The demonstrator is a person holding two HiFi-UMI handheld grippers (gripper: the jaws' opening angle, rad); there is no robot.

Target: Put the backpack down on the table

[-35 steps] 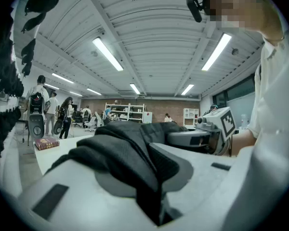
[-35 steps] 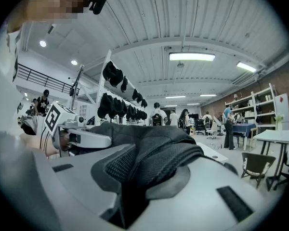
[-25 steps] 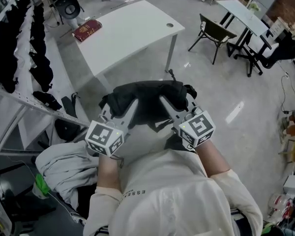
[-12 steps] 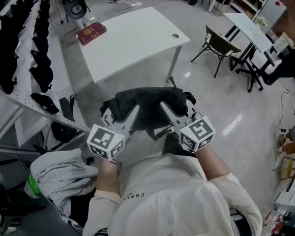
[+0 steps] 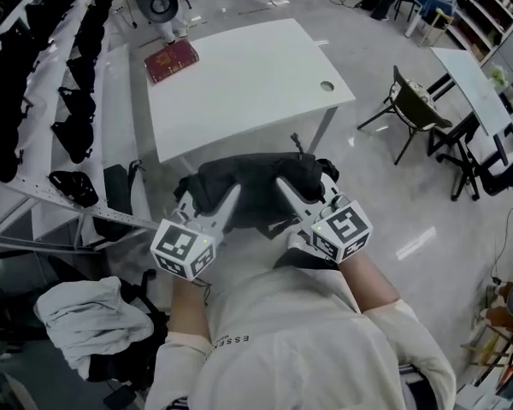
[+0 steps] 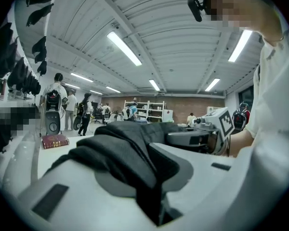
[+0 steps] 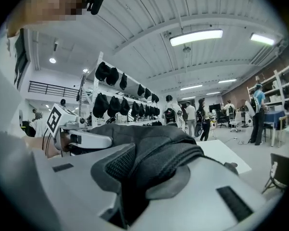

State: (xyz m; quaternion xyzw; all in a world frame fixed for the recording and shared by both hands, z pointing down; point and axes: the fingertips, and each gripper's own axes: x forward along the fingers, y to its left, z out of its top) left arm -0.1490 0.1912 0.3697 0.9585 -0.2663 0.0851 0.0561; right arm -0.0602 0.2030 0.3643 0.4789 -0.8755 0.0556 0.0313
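Your left gripper (image 5: 212, 195) and right gripper (image 5: 303, 186) are each clamped on a fold of the black backpack (image 5: 255, 178). You hold it up between them, just short of the white table's (image 5: 239, 92) near edge. A red book (image 5: 172, 60) lies at the table's far corner.

Floor (image 5: 385, 203): grey, glossy, by my reading.
Chair (image 5: 413, 109): dark, at my view's right.
Ceiling lights (image 6: 126, 48): long strips, lit.
Rack (image 5: 120, 101): white, left.

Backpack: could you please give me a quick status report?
Left tongs and right tongs each shut on backpack. Backpack off the ground, not yet on table. Red book at table's far corner.
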